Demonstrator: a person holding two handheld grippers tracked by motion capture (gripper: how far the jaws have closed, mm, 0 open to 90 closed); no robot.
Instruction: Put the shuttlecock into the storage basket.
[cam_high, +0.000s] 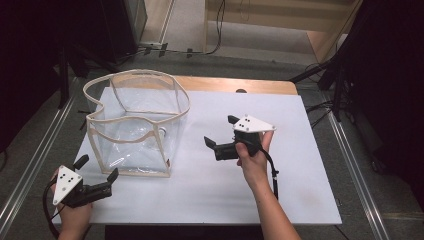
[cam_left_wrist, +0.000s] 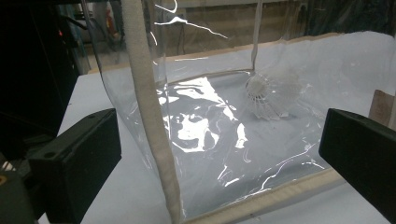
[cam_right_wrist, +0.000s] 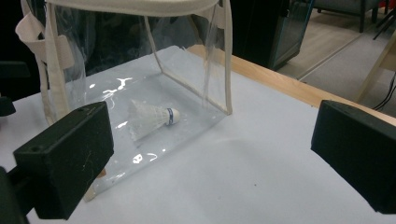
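Observation:
A clear plastic bag with cream fabric trim stands open-topped on the left half of the white table. Inside it, on the bottom, lies a white shuttlecock, also seen through the bag wall. My left gripper is held at the table's front left corner, open, with its jaws just short of the bag's near corner seam. My right gripper is at mid-table to the right of the bag, open with nothing between its jaws, pointing at the bag's side.
A strip of wooden tabletop shows behind the white board. Black stand legs and cables stand on the floor at the back right, and a metal rail runs along the right side. Dark equipment stands at the back left.

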